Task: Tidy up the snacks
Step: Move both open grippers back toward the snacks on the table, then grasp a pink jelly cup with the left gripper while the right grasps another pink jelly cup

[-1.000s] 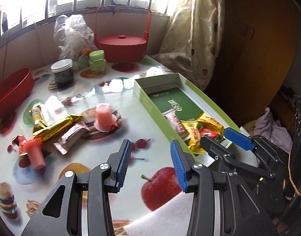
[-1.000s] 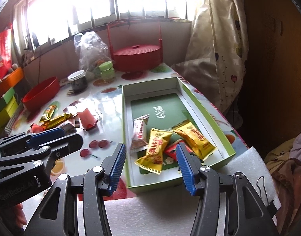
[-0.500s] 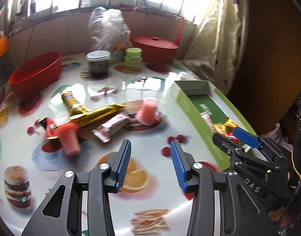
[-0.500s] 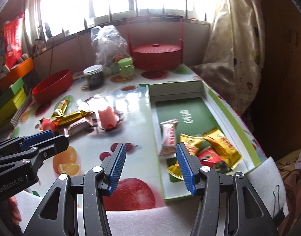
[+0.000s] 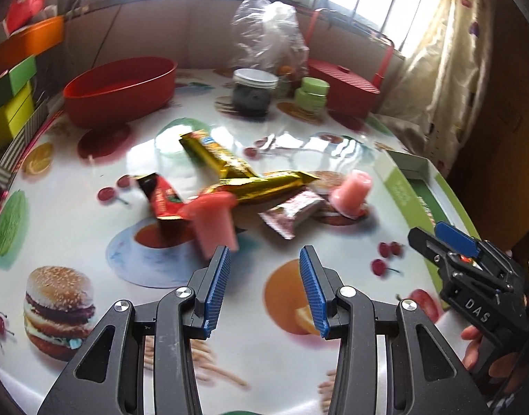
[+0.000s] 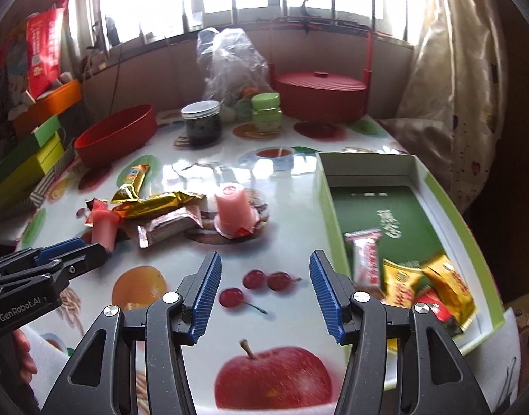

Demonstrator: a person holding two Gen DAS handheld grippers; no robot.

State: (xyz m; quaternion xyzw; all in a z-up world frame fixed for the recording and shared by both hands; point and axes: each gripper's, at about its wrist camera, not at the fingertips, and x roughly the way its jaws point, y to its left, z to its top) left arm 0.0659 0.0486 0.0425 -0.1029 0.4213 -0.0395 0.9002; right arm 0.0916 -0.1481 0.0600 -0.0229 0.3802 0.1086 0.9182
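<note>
Both the left tongs (image 5: 264, 292) and right tongs (image 6: 262, 297) hover open and empty over the worktop (image 6: 292, 186), where the tipped pink jelly cup (image 5: 214, 223), light, slick and squashy, seems best pinched across its body.

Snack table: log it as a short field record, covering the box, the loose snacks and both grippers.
box: green box open at the table's right edge
in box: white-red bar, two yellow packets, one red packet
loose on table: two pink jelly cups, gold bars, red wrapper, silvery-pink bar
left gripper: open, empty
right gripper: open, empty
</note>
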